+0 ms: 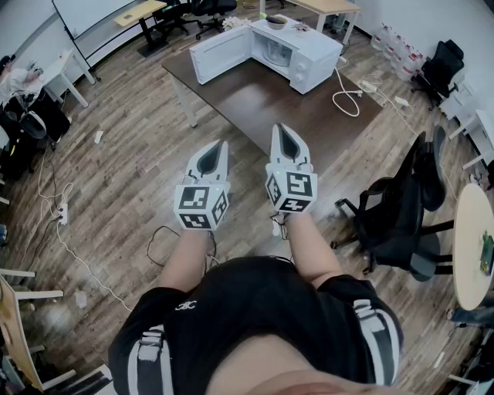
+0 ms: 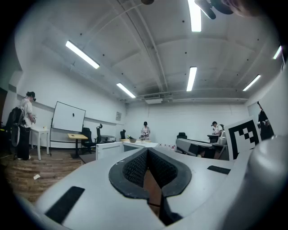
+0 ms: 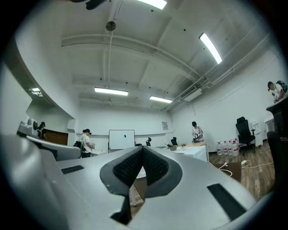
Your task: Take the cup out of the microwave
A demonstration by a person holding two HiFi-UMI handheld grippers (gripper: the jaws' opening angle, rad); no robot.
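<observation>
While the person stands back from the worktop (image 1: 255, 100), both pairs of tongs are held out side by side, level and close to each other. The left tongs (image 1: 223, 144) are pinched together at the tips with nothing between them; their own view shows the dark ribbed pads (image 2: 135, 168) meeting at the front, and only a sliver of brown wood shows through the slot behind. The right tongs (image 1: 280, 128) are likewise closed and empty, with their pads (image 3: 128, 167) pressed together at the tip.

Well ahead of both tips, at the far end of the worktop, stands a white microwave (image 1: 309, 54). Its door (image 1: 220, 54) is swung open toward the side of the left tongs. The cup (image 1: 278, 52) is inside the open cavity, well apart from either pair of tongs, and shows only as a pale shape too small to make out further. A bowl (image 1: 276, 21) sits on the microwave's top. A white cable (image 1: 347, 99) loops over the worktop's end, ahead and to the right of the right tongs. A black office chair (image 1: 401, 208) stands on the wooden floor (image 1: 116, 170), off to the right of the right tongs.
</observation>
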